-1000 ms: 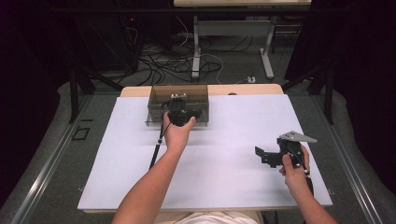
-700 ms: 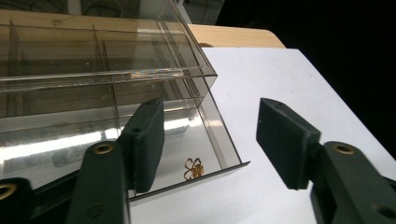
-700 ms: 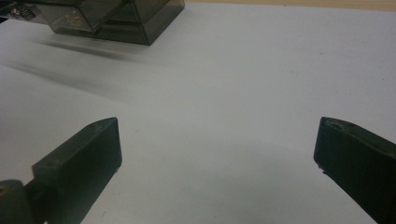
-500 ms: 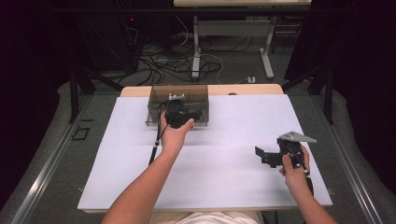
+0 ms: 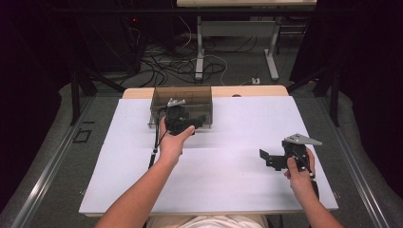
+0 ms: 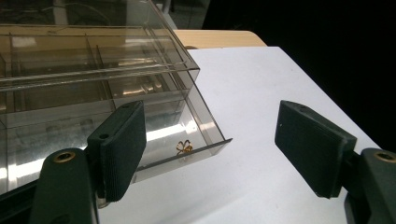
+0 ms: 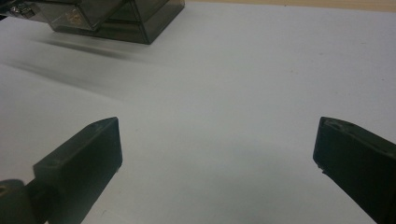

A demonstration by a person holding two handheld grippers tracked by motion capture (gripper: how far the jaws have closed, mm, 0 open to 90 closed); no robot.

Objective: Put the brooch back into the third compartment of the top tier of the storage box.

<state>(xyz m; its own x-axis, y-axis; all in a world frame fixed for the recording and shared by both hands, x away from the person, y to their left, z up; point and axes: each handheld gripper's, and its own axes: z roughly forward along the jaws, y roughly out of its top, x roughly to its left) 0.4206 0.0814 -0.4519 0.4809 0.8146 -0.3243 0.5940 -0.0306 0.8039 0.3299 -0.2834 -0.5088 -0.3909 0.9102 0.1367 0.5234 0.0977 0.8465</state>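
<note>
Tongs (image 6: 210, 149) spread wide — beside smoky organizer box (image 6: 93, 79).

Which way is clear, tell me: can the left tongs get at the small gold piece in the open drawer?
Probably yes. The drawer is pulled out and open on top, the gold piece lies near its front corner, and the left tongs, open, hang right before it.

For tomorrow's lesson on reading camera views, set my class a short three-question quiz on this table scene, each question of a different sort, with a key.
1. True or false: the right gripper is shut on the clear box.
2. Multiple choice: the small gold item lies in
A. the pulled-out drawer
B. the bare white table
C. the right gripper's jaws
3. Fill in: the left gripper is held right at the ____.

Key: 1 false, its jaws stand open over bare table; 2 A; 3 clear box.
</note>
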